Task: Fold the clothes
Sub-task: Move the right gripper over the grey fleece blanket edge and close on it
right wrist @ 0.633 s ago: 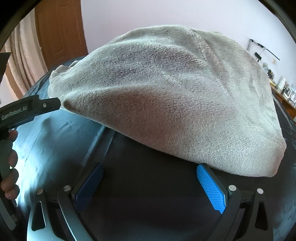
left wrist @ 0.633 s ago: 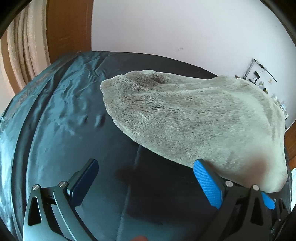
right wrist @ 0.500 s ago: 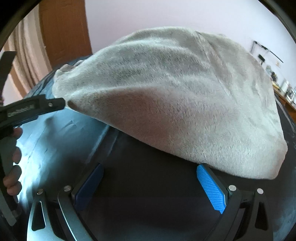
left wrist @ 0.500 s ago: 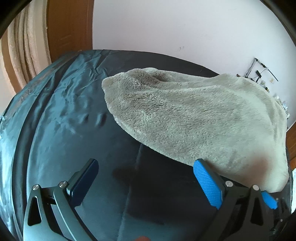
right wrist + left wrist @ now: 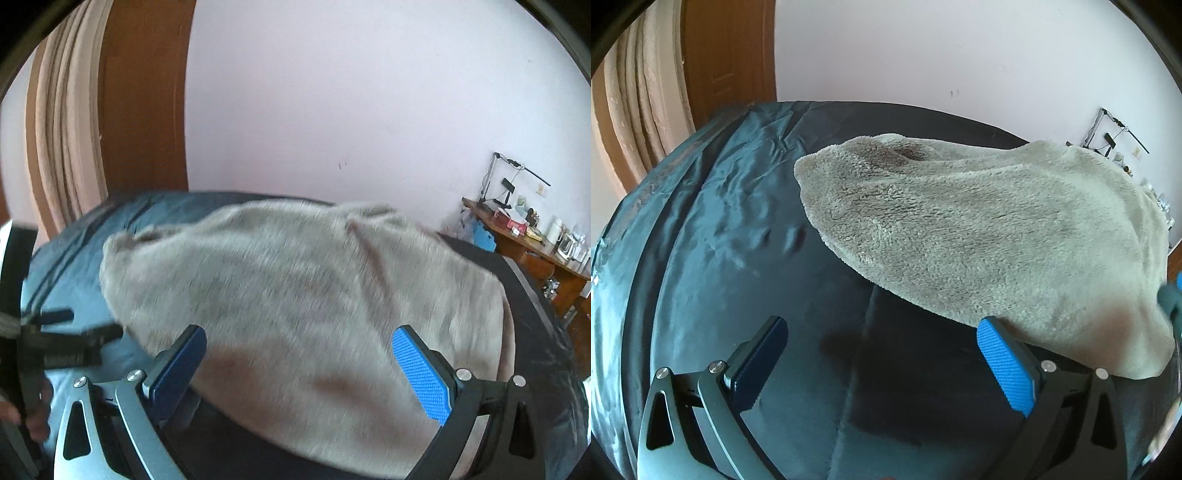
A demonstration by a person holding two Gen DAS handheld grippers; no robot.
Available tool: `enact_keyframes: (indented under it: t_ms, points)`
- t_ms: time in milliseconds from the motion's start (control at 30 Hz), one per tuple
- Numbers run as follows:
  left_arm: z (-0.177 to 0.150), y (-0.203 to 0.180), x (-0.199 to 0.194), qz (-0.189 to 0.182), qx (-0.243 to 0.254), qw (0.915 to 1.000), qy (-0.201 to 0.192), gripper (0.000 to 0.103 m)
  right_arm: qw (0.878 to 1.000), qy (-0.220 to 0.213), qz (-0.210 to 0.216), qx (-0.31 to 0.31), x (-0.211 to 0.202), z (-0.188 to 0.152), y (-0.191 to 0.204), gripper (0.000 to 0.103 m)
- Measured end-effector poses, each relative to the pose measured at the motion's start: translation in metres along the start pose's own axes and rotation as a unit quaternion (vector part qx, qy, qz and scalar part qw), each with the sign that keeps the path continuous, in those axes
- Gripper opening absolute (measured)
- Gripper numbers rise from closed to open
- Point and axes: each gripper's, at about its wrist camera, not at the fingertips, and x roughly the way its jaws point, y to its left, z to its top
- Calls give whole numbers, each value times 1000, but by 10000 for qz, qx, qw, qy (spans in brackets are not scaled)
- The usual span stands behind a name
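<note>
One fluffy grey-beige fleece garment [image 5: 979,236] lies folded on the dark bedspread [image 5: 731,229]; left gripper [image 5: 882,354] and right gripper [image 5: 299,362] both gape wide, empty.

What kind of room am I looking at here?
Most likely a bedroom at home. A fleecy grey garment lies on what looks like a bed with a dark blue cover, curtains hang beside a wooden door, and a cluttered desk stands against the wall.

Fleece garment [image 5: 979,236]: pale grey-beige. Bed cover [image 5: 713,258]: dark teal. Gripper pads [image 5: 1006,369]: textured blue. Wall [image 5: 351,92]: white.
</note>
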Motion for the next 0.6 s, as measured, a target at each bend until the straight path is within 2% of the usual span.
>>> enact_keyframes:
  t_ms: [233,433,600]
  points:
    - [-1,2,3,133,-102,9999,39,103,9986,-275,391,-230,21,18,-4,103]
    - [1,4,4,162,-167,9997,78,103,9957,-246,795,-412,39,39,-8,103]
    - [0,5,4,143,-130,9998,113,103,9937,-164,884,-663,55,57,-15,103]
